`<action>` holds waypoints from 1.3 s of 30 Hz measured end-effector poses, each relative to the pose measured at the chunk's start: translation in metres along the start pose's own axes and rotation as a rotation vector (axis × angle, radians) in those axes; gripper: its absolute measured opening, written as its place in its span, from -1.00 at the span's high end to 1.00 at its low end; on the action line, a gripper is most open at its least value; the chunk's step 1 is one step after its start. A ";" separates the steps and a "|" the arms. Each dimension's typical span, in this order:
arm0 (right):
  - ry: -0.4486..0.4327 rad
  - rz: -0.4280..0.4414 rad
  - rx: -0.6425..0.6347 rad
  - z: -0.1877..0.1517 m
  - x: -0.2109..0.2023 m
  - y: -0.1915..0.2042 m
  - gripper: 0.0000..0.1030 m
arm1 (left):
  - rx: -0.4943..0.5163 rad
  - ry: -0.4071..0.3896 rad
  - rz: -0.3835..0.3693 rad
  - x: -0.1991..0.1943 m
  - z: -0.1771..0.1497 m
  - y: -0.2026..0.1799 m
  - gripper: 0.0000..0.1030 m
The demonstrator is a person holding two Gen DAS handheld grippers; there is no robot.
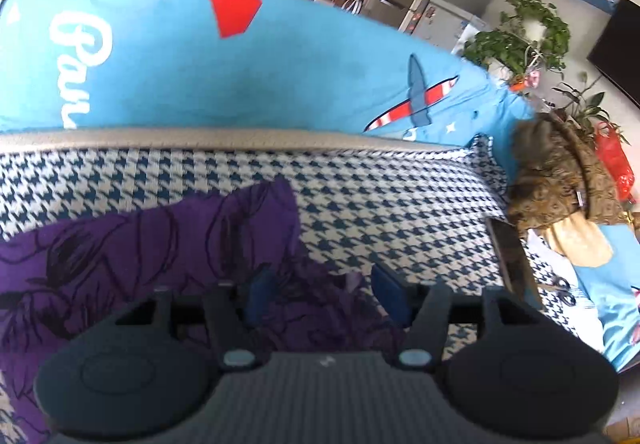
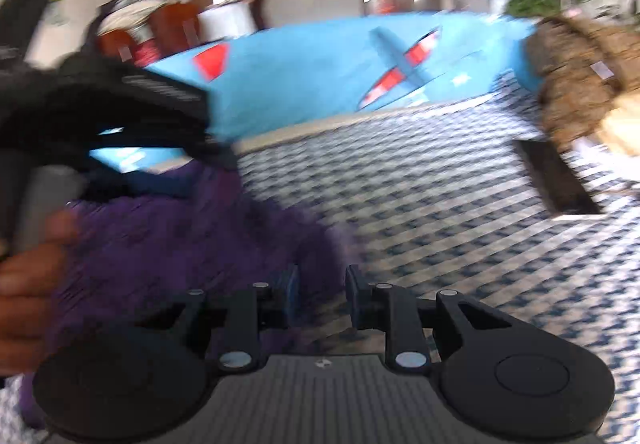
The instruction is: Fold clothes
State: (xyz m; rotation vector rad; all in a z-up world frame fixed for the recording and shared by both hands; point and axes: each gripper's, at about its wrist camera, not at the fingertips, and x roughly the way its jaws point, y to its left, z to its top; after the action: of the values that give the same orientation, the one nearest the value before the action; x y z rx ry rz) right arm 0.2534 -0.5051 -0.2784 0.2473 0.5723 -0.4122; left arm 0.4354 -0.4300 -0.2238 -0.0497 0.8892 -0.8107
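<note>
The purple garment (image 1: 132,256) lies bunched on the houndstooth-covered sofa seat (image 1: 400,212), spread low, probably so its edges can be found for a fold. The left tool (image 1: 326,294) hangs over its rumpled edge with jaws apart, cloth beneath them but not pinched. The right tool (image 2: 320,294) stands slightly parted at the garment's right border, gripping nothing. Behind, a blue cushion (image 1: 240,68) backs the seat; a brown garment (image 1: 560,172) waits at the far end.
</note>
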 end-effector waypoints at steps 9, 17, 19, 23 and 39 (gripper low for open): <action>-0.107 0.138 0.059 0.032 -0.011 -0.019 0.49 | 0.025 -0.022 0.095 -0.060 -0.004 0.017 -0.39; -0.077 0.316 0.025 0.049 0.006 0.007 0.49 | -0.037 -0.027 0.188 -0.111 -0.011 0.082 -0.44; -0.047 0.370 0.004 0.049 0.012 0.015 0.49 | -0.066 -0.023 0.212 -0.117 -0.011 0.103 -0.45; -0.008 0.411 -0.039 0.045 0.025 0.027 0.47 | -0.118 -0.018 0.251 -0.124 -0.010 0.142 -0.45; 0.150 0.186 -0.122 0.031 0.087 0.018 0.43 | -0.301 -0.007 0.221 -0.073 -0.016 0.204 -0.60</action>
State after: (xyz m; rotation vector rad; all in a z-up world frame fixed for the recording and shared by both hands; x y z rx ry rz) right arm 0.3426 -0.5269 -0.3007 0.2131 0.7126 -0.1784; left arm 0.5223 -0.2338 -0.2583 -0.2144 0.9854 -0.4668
